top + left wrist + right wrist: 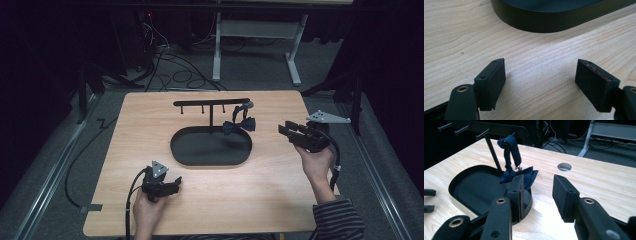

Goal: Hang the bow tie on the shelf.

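High view: oval black tray (185, 150), dark fabric bow tie (239, 125).

Open tabletop (280, 180) between claws; black stand (211, 103) (pegs, hanging bow tie (239, 125)) and tray (211, 161) block centre.

In the left gripper view the black tray (554, 15) is cut off by the top edge, so just its near wall and a strip of floor show. In the right gripper view the left pad (516, 192) hides the lower part of the navy bow tie (520, 176), and the stand's crossbar (486, 127) runs off the top edge. From the high view the hooks under that bar are too small to count, perhaps three or four
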